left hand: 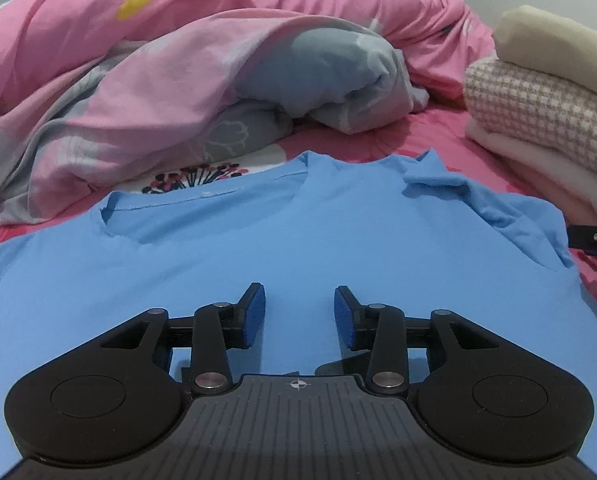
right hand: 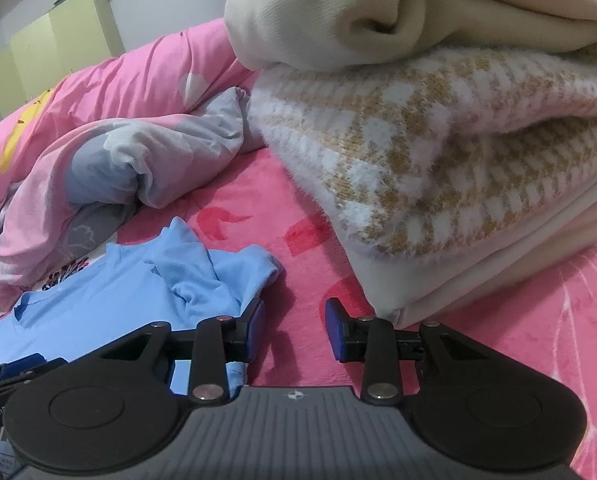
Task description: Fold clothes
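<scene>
A light blue T-shirt (left hand: 282,236) lies spread on the pink bed sheet (left hand: 418,136), neck end away from me and one sleeve (left hand: 498,208) folded in at the right. My left gripper (left hand: 298,296) hovers over the shirt's middle, open, with only flat cloth showing between its blue pads. In the right wrist view the same shirt (right hand: 110,296) lies at the lower left. My right gripper (right hand: 294,312) is open beside the shirt's right edge; its left finger (right hand: 254,320) overlaps the sleeve edge, and bare sheet shows between the pads. The left gripper's tip (right hand: 18,364) shows at the lower left.
A crumpled pink and grey duvet (left hand: 138,100) fills the far side of the bed. A stack of folded clothes (right hand: 438,160), cream on top of a checked knit, stands close on the right. A yellow-green wardrobe (right hand: 50,48) is against the far wall.
</scene>
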The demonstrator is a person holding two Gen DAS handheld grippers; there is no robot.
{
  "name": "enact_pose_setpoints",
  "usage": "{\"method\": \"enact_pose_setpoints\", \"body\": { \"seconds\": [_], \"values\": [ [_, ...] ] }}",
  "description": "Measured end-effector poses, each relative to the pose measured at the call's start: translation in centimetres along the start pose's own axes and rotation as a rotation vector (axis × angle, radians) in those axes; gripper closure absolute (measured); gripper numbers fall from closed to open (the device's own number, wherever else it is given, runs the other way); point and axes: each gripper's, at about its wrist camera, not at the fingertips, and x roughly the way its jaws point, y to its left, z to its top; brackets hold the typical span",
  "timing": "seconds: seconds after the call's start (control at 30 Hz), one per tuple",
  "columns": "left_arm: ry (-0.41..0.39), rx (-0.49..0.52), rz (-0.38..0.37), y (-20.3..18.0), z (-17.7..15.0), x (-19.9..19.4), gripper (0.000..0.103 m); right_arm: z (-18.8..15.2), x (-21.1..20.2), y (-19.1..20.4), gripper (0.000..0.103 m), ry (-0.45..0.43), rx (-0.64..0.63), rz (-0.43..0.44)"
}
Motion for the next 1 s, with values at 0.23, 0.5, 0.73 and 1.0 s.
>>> {"method": "enact_pose_setpoints", "body": {
  "seconds": [0.23,0.5,0.73,1.0],
  "values": [
    [-0.011,-0.008,0.003,0.0,-0.2,0.1,0.061,0.1,-0.6,-0.8,0.068,-0.014,0.011,0.001],
    [-0.016,-0.026,-0.009,0.4,-0.4,0.2,0.06,0.2,-0.5,-1.1,0.067,-0.011,0.013,-0.003],
    [-0.022,-0.042,-0.02,0.6,-0.5,0.2,0.06,1.6,1.3,0.0,0.067,0.03,0.052,0.045],
    [-0.027,-0.055,-0.028,0.8,-0.6,0.2,0.06,1.8,1.0,0.2,0.069,0.025,0.114,0.053]
  ]
}}
